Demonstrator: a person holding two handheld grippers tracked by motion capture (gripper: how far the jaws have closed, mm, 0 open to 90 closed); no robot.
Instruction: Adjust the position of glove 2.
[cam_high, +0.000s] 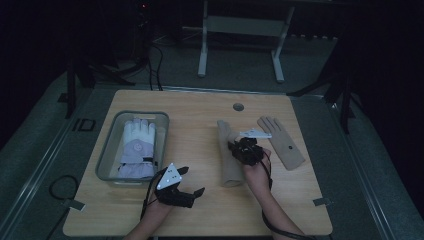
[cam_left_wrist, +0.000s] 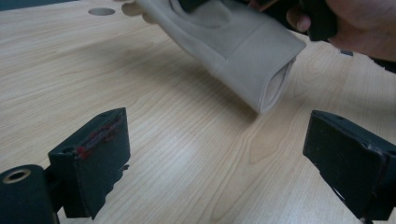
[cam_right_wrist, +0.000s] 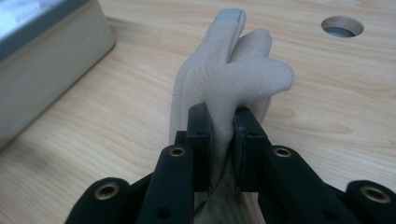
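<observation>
Your right gripper (cam_right_wrist: 223, 140) has its jaws pinched together on a fold of the beige glove (cam_right_wrist: 229, 74), biting the soft material near the middle of the glove's body. Ahead of the jaws the glove's fingers fan out and droop, one tipped with a grey patch; behind and below them the cuff trails toward you. The fabric bunches between the pads, so judge it as light, limp and compressible: it will not hold any shape, and whatever you do not grip will hang and drag. It looks like a brushed, suede-like knit, so slipping seems unlikely, though a thin pinch of a single layer could pull free.

Your left gripper (cam_left_wrist: 215, 154) has its jaws wide apart and holds nothing, hovering low over the wooden table (cam_left_wrist: 163, 140). Just ahead of it, slightly to the right, the open cuff (cam_left_wrist: 275, 88) of the same glove faces it, raised off the wood. That hemmed edge is the firmest part and probably the best second hold: close on one wall of the cuff, or on both layers.

Farther out, beyond and to the right of your right gripper, a matching second glove (cam_high: 281, 141) lies flat on the table. To the left, beside and beyond your left gripper, a clear bin (cam_high: 107, 150) holds a white and lilac glove (cam_high: 137, 147).
</observation>
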